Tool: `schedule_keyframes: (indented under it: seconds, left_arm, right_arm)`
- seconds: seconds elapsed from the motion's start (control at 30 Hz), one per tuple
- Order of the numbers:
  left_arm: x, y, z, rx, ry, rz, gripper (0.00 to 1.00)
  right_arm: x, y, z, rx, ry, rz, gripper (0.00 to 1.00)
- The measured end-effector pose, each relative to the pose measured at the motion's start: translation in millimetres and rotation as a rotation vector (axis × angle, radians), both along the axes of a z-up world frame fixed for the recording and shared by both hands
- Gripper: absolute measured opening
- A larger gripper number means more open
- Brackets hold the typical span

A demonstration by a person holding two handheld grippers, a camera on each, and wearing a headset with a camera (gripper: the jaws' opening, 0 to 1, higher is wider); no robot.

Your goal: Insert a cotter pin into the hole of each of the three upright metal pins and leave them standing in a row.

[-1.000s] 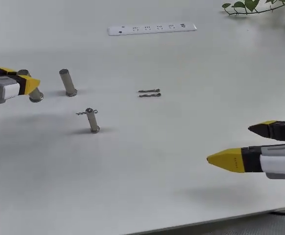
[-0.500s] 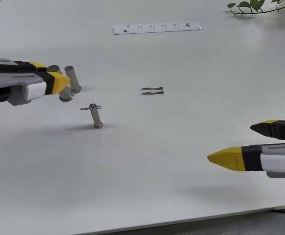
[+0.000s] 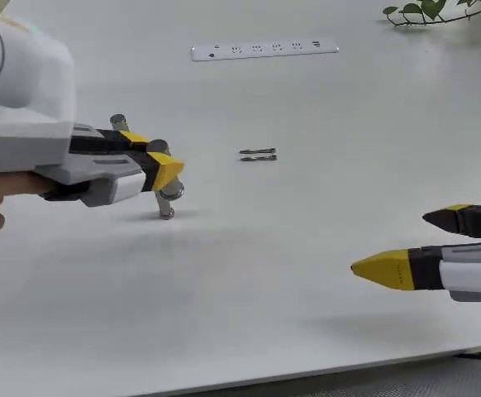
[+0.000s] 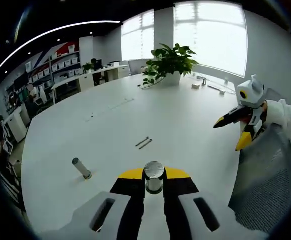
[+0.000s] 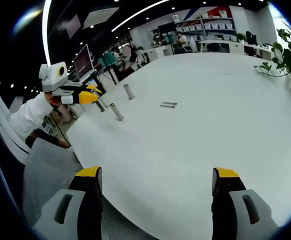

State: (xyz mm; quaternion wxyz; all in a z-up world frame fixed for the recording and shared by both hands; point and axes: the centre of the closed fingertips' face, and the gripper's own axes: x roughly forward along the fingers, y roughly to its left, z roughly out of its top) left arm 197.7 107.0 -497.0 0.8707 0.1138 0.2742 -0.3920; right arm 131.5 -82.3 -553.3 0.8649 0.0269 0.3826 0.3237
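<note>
my left gripper [image 3: 164, 162] is clenched on a metal pin [image 4: 154, 176], held upright for the row, while my right gripper [image 3: 388, 242] hovers spread open, free to fetch the cotter pins [image 3: 258, 154].

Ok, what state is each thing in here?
left gripper: shut on held pin
held pin: upright between the jaws
rear pin: standing, free
near pin: standing, partly hidden
cotter pins: two, lying loose together
right gripper: open, empty

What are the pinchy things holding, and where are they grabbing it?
The left gripper holds a metal pin by its shaft, just below its top. The right gripper is open and holds nothing.
</note>
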Motion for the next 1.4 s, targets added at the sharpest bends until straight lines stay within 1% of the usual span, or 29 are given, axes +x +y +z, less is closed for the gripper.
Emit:
schedule_keyframes:
  seconds: [0.07,0.1,0.17,0.27,0.3,0.43,0.63,0.77,1.03,1.07,1.13,1.33,1.4]
  left_arm:
    - [-7.5,-10.1,-6.6,0.024,-0.006,-0.027,0.1]
    - [-10.0,-14.4,-11.0,0.027,-0.003,-0.032,0.1]
    - [-14.4,-21.2,-19.0,0.027,0.017,-0.044,0.1]
    - [-20.3,-30.6,-27.6,0.028,0.035,-0.064,0.1]
    - [-22.2,-34.1,-31.0,0.027,0.045,-0.072,0.1]
    - [-24.9,-42.1,-39.8,0.028,0.061,-0.082,0.1]
    - [-26.8,-48.6,-49.4,0.032,0.085,-0.088,0.1]
    - [-27.1,-50.8,-54.5,0.043,0.087,-0.089,0.1]
    - [-30.5,-53.3,-65.5,0.055,0.107,-0.075,0.1]
    - [-29.7,-52.9,-66.0,0.051,0.107,-0.057,0.1]
    - [-29.3,-53.5,-67.5,0.054,0.096,-0.051,0.1]
    - [-29.5,-55.6,-70.8,0.048,0.103,-0.031,0.1]
    - [-30.6,-57.0,-71.7,0.05,0.097,-0.034,0.1]
  right_arm:
    - [0.0,0.9,0.0,0.0,0.0,0.003,0.89]
    - [0.0,1.6,-0.1,0.0,0.0,0.005,0.89]
    - [-0.1,2.5,0.1,0.001,-0.001,0.007,0.9]
    - [-0.2,3.1,-0.1,0.005,0.005,0.0,0.91]
    - [-0.3,3.2,-0.2,0.006,0.005,0.0,0.91]
    - [-0.3,2.8,0.1,0.007,0.002,-0.001,0.92]
    - [-0.3,1.9,-0.5,0.013,0.002,-0.005,0.92]
    - [-1.6,1.9,-2.4,0.014,0.006,-0.003,0.92]
    - [-2.2,1.2,-3.5,0.016,0.007,-0.002,0.92]
    - [-2.4,1.0,-3.6,0.016,0.008,-0.001,0.92]
    - [-2.4,0.8,-4.0,0.015,0.009,0.001,0.92]
    - [-2.5,1.0,-5.8,0.015,0.015,0.009,0.91]
    - [-2.8,1.6,-6.1,0.014,0.016,0.014,0.91]
